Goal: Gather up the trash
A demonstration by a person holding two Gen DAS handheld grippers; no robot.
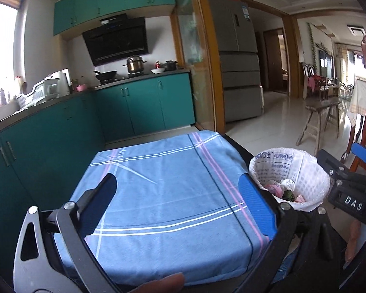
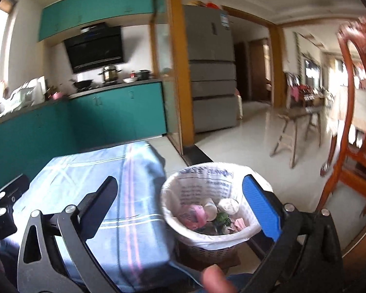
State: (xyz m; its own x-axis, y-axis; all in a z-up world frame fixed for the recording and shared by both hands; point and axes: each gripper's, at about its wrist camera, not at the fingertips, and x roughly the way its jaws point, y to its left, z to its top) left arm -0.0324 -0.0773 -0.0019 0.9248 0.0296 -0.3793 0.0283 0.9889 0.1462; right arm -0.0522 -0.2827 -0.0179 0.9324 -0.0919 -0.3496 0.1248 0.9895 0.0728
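Tongs [image 2: 183,200] above lined bin [image 2: 207,239] (part-filled)

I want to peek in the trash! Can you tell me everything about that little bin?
The bin is a small round white basket with a lattice wall, standing upright on the floor beside the blue-clothed table. A white plastic bag with printed writing lines it and folds over the rim. Inside lie pink wrappers, white crumpled wads and something green. Nothing grips it.

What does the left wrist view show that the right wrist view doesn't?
Only the left wrist view shows the right gripper from outside, beside the bin. Only the right wrist view shows the red wooden chair up close and the bin's woven base. Both share the blue cloth, the lined trash bin holding trash, and open, empty jaws.
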